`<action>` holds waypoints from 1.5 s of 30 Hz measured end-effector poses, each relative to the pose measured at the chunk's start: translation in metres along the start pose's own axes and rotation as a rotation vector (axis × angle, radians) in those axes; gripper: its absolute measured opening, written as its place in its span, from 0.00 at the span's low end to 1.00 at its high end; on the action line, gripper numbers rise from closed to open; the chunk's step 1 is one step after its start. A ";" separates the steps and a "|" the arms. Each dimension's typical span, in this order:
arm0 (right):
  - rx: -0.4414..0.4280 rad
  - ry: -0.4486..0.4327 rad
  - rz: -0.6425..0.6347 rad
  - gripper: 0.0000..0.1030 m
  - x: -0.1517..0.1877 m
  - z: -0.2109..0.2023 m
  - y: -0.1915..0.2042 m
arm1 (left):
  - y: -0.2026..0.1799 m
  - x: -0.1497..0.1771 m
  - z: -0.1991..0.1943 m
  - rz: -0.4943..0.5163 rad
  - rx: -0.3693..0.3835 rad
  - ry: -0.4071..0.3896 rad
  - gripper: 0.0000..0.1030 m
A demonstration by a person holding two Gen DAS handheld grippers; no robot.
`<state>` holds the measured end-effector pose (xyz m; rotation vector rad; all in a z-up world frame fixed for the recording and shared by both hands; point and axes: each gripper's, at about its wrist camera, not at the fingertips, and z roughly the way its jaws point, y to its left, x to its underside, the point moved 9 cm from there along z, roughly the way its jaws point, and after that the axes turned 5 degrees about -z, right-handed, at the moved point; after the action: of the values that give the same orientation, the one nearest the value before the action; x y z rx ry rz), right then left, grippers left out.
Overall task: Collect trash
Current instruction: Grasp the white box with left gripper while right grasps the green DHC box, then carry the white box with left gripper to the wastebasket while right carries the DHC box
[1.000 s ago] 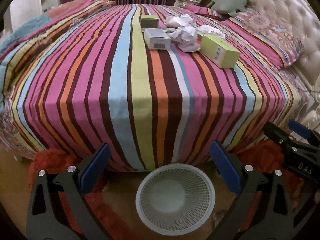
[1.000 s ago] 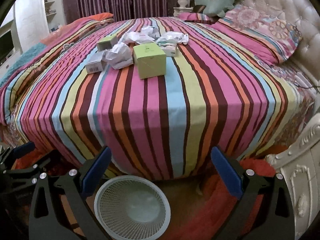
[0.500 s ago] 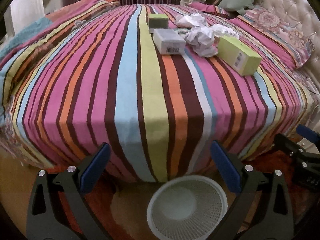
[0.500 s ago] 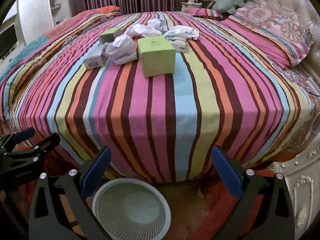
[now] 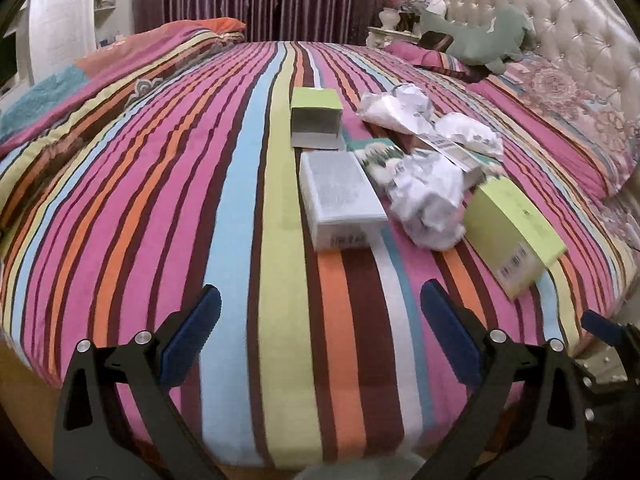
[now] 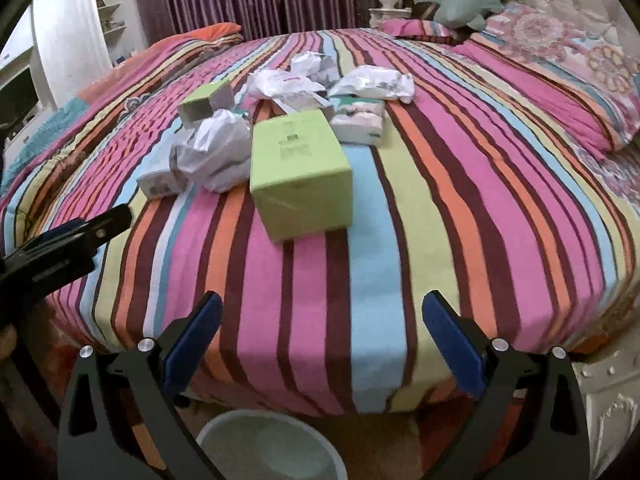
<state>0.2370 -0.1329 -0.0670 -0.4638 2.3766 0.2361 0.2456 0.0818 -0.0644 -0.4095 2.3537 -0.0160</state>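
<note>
A big bed (image 5: 168, 184) fills the room, and its cover has long stripes of pink, orange, blue, green, white and dark red. Purple curtains (image 5: 256, 0) hang behind it. A puffy cream headboard (image 5: 580, 32) stands on the right, with a green soft toy (image 5: 480, 36) leaning on a pink flowery pillow (image 5: 568, 120). A white shelf unit (image 6: 76, 40) stands on the far left.

The trash sits in a little heap in the middle of the bed. There is a white box (image 5: 340, 200) lying flat, and a small green box (image 5: 316, 118) just behind it. A crumpled paper ball (image 5: 428, 200) rests between the white box and a long green box (image 5: 516, 232). More scrunched paper (image 5: 404, 108) lies further back (some of it is blurry).

The left gripper (image 5: 320, 340) is spread wide with nothing in it, low over the near end of the bed. The right gripper (image 6: 322, 344) is wide apart and bare too, pointing at the long green box (image 6: 300, 172). A white basket (image 6: 272, 444) sits on the floor under it, at the foot of the bed, and only its rim shows.
</note>
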 end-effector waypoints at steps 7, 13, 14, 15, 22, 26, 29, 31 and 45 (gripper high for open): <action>0.005 -0.008 -0.041 0.93 -0.019 0.019 0.003 | -0.009 -0.014 0.034 -0.010 -0.018 0.034 0.94; 0.025 -0.013 -0.042 0.93 -0.030 0.034 -0.002 | -0.006 -0.026 0.056 0.019 -0.062 0.042 0.94; 0.028 -0.012 -0.040 0.93 -0.032 0.036 -0.003 | -0.004 -0.029 0.059 0.021 -0.068 0.042 0.94; 0.031 -0.012 -0.033 0.93 -0.034 0.040 -0.005 | -0.002 -0.034 0.063 0.025 -0.074 0.042 0.94; 0.039 -0.003 -0.044 0.92 -0.050 0.055 -0.008 | 0.000 -0.057 0.089 0.077 -0.081 0.067 0.94; 0.044 0.002 -0.078 0.91 -0.057 0.061 -0.005 | 0.002 -0.059 0.099 0.024 -0.049 0.118 0.93; -0.012 0.017 -0.066 0.58 -0.058 0.063 -0.002 | 0.005 -0.060 0.099 0.033 -0.064 0.115 0.53; -0.014 0.025 -0.053 0.53 -0.058 0.062 -0.003 | 0.007 -0.061 0.098 0.048 -0.090 0.110 0.46; -0.111 0.056 0.022 0.53 -0.036 0.008 -0.004 | 0.021 -0.027 0.031 0.053 -0.006 0.110 0.46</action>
<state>0.2681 -0.1253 -0.0490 -0.5027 2.4330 0.3706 0.2790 0.1131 -0.0715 -0.3571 2.4724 -0.0071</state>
